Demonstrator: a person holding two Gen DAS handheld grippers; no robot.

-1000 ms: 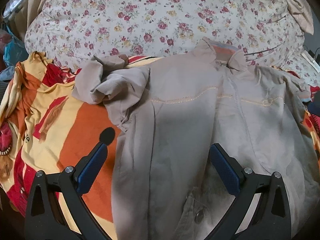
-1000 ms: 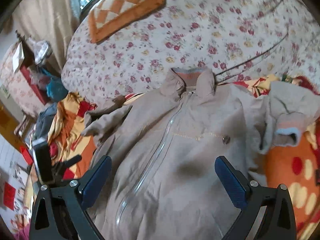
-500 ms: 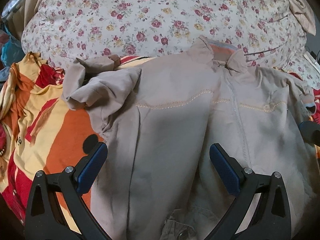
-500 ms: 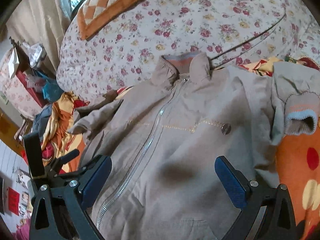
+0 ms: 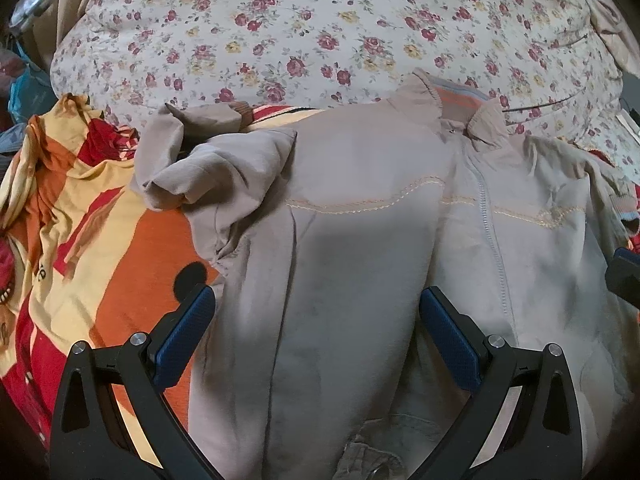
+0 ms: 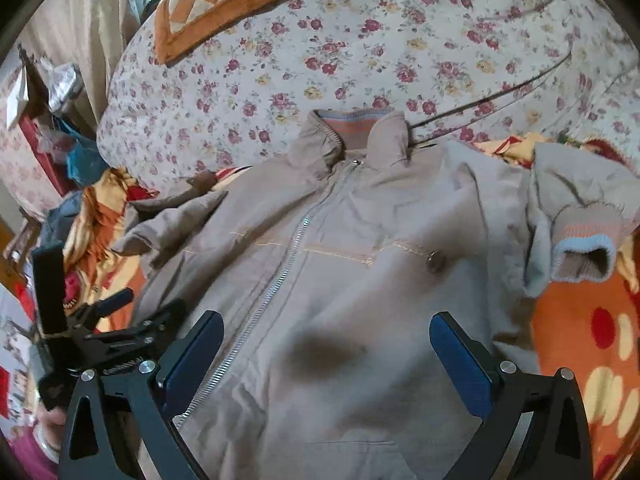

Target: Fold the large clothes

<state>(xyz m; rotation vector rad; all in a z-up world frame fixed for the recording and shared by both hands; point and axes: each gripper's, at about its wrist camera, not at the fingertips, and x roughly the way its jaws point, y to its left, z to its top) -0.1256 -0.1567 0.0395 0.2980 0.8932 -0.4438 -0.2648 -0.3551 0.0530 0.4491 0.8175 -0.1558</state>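
Beige zipped jacket (image 6: 340,280) spread flat, sleeves bunched, both tools spread wide, empty

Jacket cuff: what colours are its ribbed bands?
Tan cuff with an orange stripe and light blue edge; clearest in the right wrist view.

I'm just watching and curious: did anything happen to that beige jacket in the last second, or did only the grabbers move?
Only the grabbers moved. Both the left gripper and right gripper eased forward and lower over the jacket, so it fills more of each view. Neither took hold or let go. Both stayed open, and the jacket, zipped with its sleeves bunched, lay unchanged.
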